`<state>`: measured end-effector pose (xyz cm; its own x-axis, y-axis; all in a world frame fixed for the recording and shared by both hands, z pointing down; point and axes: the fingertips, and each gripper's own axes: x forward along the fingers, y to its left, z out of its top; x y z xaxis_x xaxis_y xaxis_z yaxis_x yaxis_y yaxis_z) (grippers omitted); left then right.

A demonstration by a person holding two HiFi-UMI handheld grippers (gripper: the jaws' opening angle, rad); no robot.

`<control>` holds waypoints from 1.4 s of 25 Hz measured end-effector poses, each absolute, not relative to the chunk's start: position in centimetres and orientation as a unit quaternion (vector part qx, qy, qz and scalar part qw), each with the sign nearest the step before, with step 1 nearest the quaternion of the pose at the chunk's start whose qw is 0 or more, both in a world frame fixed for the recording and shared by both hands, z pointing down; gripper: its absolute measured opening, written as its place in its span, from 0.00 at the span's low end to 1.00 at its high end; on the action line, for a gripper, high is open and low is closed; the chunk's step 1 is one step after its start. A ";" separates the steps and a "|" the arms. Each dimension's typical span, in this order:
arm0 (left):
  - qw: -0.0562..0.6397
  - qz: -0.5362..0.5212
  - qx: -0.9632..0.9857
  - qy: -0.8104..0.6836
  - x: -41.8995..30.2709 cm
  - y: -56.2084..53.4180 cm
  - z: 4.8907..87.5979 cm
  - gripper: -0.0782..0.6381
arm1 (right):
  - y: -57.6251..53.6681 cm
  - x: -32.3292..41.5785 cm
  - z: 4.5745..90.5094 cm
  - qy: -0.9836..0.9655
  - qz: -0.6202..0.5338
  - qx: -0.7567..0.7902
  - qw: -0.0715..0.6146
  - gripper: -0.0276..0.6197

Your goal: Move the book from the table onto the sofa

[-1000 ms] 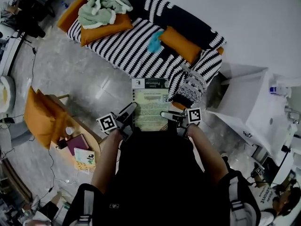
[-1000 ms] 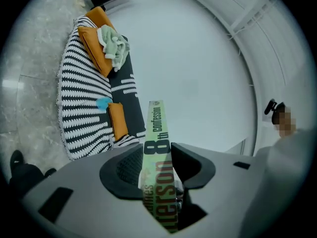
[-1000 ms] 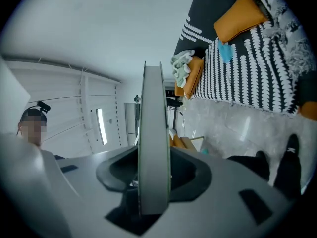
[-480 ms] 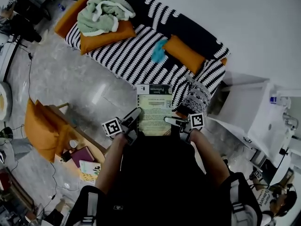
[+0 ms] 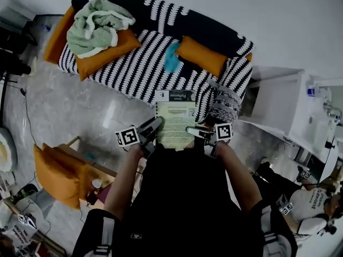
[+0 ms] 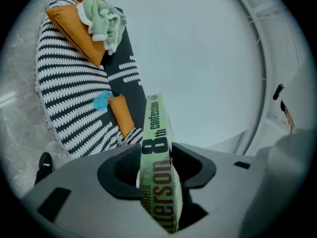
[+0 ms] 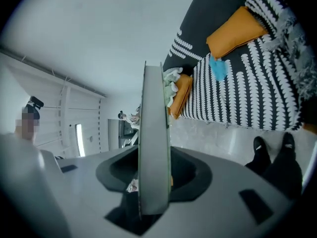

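A pale green paperback book (image 5: 174, 119) hangs flat in the air between both grippers, just short of the black-and-white striped sofa (image 5: 144, 63). My left gripper (image 5: 151, 127) is shut on the book's left edge. In the left gripper view the printed spine (image 6: 154, 128) stands between the pads of that gripper (image 6: 156, 166), whose jaws have just been opening a little with the spine still held. My right gripper (image 5: 195, 131) is shut on the right edge; the page edge (image 7: 153, 123) rises between its jaws (image 7: 153, 175). The sofa (image 7: 257, 83) lies ahead.
On the sofa lie orange cushions (image 5: 202, 57), a green blanket (image 5: 96, 25) and a blue cloth (image 5: 171, 58). A white cabinet (image 5: 276, 103) stands at the right. A wooden table (image 5: 102, 178) and an orange cushion (image 5: 56, 175) sit at lower left. A person (image 5: 308, 202) crouches at lower right.
Both grippers carried the book forward toward the sofa, which now sits closer. The wooden table has slid back to the lower left of the head view.
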<state>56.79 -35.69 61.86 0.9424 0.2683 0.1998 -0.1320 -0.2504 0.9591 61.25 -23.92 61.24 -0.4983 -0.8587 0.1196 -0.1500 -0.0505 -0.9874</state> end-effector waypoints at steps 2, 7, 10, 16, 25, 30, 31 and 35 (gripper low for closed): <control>0.595 0.186 0.781 0.045 57.7 -37.0 62.0 0.37 | -25.3 61.8 61.4 0.611 -0.606 -0.407 0.306 0.31; 0.556 0.226 0.799 0.031 59.9 -39.2 64.7 0.39 | -27.7 63.7 64.1 0.593 -0.619 -0.403 0.320 0.31; 0.542 0.251 0.801 0.029 61.2 -40.7 67.8 0.40 | -29.1 64.9 67.6 0.580 -0.629 -0.405 0.323 0.31; 0.528 0.308 0.791 0.030 62.8 -41.9 76.0 0.41 | -30.6 66.4 75.1 0.557 -0.645 -0.411 0.324 0.31; 0.525 0.351 0.774 0.051 68.1 -43.3 89.2 0.42 | -31.6 70.8 88.0 0.504 -0.681 -0.430 0.312 0.32; 0.521 0.351 0.777 0.047 70.7 -44.2 94.6 0.42 | -32.7 73.3 93.2 0.503 -0.674 -0.429 0.330 0.32; 0.520 0.351 0.777 0.045 71.1 -44.5 95.4 0.42 | -32.9 73.7 94.1 0.502 -0.674 -0.430 0.331 0.32; 0.508 0.374 0.776 0.018 71.4 -45.8 98.1 0.43 | -33.8 74.3 97.2 0.496 -0.681 -0.437 0.315 0.32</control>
<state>71.42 -45.81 98.15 0.7199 0.4074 0.5620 -0.3528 -0.4825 0.8017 74.32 -33.79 97.16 -0.4203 -0.8622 0.2826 -0.0048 -0.3093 -0.9509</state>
